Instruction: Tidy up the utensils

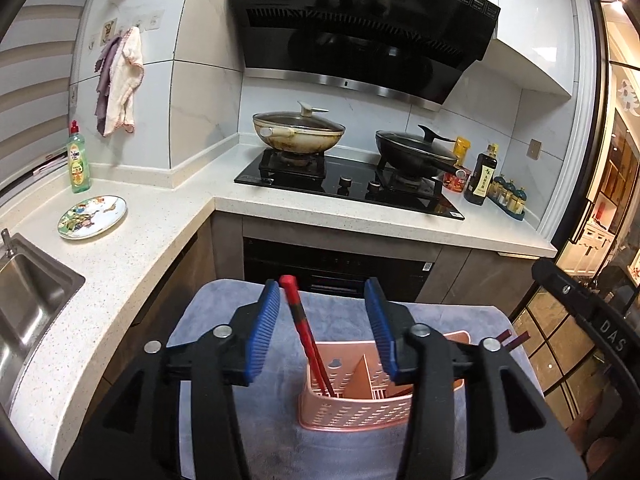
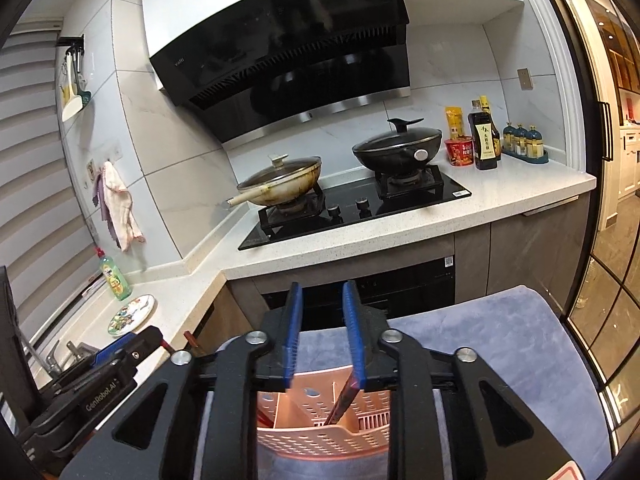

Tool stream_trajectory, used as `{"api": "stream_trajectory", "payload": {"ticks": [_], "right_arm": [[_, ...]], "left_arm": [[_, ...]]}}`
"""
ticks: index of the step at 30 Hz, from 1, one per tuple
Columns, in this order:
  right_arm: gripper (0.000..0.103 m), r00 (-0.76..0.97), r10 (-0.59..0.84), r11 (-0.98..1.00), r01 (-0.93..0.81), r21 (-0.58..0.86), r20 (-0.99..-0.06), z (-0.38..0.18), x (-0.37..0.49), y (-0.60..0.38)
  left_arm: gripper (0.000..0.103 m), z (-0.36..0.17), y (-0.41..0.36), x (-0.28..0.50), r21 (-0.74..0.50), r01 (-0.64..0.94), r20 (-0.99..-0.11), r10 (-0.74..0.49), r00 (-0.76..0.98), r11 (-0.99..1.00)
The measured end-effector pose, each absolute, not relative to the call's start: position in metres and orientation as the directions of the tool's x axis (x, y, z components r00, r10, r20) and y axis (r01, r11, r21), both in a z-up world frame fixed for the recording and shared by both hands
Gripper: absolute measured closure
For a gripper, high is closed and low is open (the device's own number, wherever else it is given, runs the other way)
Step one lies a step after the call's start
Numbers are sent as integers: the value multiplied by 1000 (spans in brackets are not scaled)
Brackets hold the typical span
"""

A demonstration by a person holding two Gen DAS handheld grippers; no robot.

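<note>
A pink perforated utensil holder (image 1: pixel 356 404) (image 2: pixel 320 440) stands on a grey-blue towel (image 1: pixel 224 308) (image 2: pixel 500 340). In the left wrist view a pair of red chopsticks (image 1: pixel 300 320) stands in its left compartment and leans left. My left gripper (image 1: pixel 323 284) is open around their upper ends, which lie close to the left blue pad without being pressed. In the right wrist view a dark red chopstick pair (image 2: pixel 342 400) stands in a right compartment. My right gripper (image 2: pixel 322 288) is open above it, and the chopsticks' tops rest near the right pad's lower end.
Beyond the towel is an L-shaped counter (image 1: pixel 160 232) with a hob (image 1: pixel 344 184), two lidded woks (image 1: pixel 298 132) (image 1: pixel 416 152), sauce bottles (image 1: pixel 482 176), a patterned plate (image 1: pixel 92 216), a dish-soap bottle (image 1: pixel 78 160) and a sink (image 1: pixel 28 300). Glass doors (image 2: pixel 600 320) stand at right.
</note>
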State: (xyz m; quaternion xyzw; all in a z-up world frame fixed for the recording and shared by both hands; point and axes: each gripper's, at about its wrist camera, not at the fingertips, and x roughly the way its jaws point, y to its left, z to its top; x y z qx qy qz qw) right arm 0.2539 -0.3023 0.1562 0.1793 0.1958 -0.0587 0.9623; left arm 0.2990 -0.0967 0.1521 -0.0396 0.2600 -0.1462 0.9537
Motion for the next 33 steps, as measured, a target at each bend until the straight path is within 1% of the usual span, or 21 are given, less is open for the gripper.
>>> {"api": "stream_trajectory", "payload": {"ticks": [3,5,6,9,20,24,28,33], "right_arm": [[74,921,-35,930,172,326,-387,160,241,-300],[74,921,-30,933,165,319,-388,161,234,-297],[74,922,-32,937,162,310,-387,161,228,-294],[74,923,-34,946,153,284,-384,161,212,-287],[72,909,-13,956,133,261,-417,143,149,-271],[72,895,-12,955,143,261,-445,129,124,-271],[72,878,-18,952,161,259,-479,113,101,-274],[72,843,-27,954,182,237,-538,86,75,-275]], "left_arm": [[60,153,-95,292,-144,256,-489,-294,821,956],[57,154,-93,286,-141,253,-492,-290,821,957],[54,155,-92,282,-139,253,-492,-288,822,958],[52,156,-91,272,-129,253,-493,-284,822,959],[49,143,-88,216,-76,262,-532,-262,805,962],[44,133,-85,194,-70,263,-553,-257,792,962],[44,118,-81,172,-39,264,-572,-238,785,964],[43,92,-74,148,-34,271,-616,-233,752,962]]}}
